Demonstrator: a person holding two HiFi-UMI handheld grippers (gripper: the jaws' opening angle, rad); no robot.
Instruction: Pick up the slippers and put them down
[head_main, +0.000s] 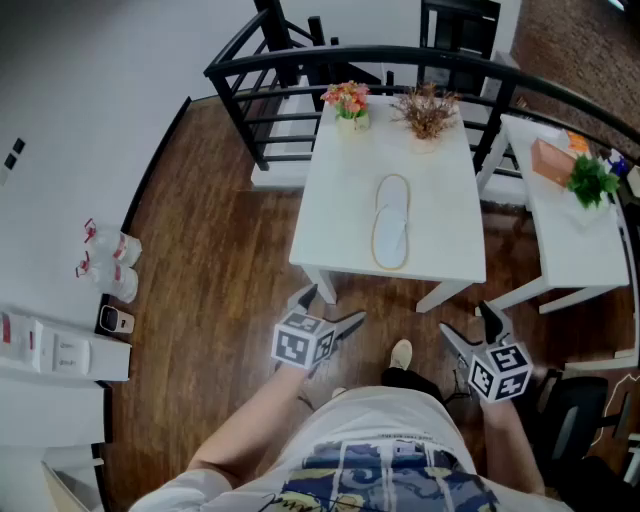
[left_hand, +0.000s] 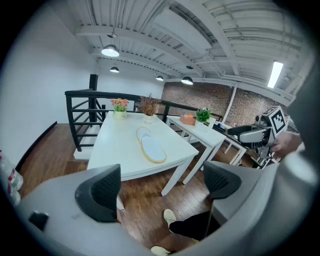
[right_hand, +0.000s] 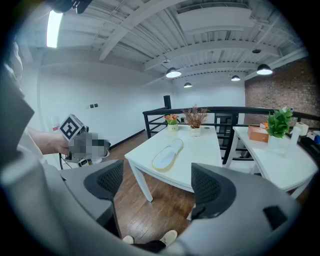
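A pair of white slippers (head_main: 390, 224) with pale yellow edging lies stacked lengthwise in the middle of the white table (head_main: 330, 215). They also show in the left gripper view as slippers (left_hand: 150, 145) and in the right gripper view as slippers (right_hand: 167, 154). Both grippers hang in front of the table's near edge, above the wooden floor and well short of the slippers. My left gripper (head_main: 330, 309) is open with nothing between its pads (left_hand: 100, 192). My right gripper (head_main: 472, 329) is open and empty too, its pads (right_hand: 210, 187) spread apart.
A small flower pot (head_main: 347, 103) and a dried-plant pot (head_main: 426, 112) stand at the table's far edge. A second white table (head_main: 570, 235) to the right carries an orange box and a green plant. Black railing (head_main: 300, 60) runs behind. Bottles (head_main: 110, 262) stand on the floor at left.
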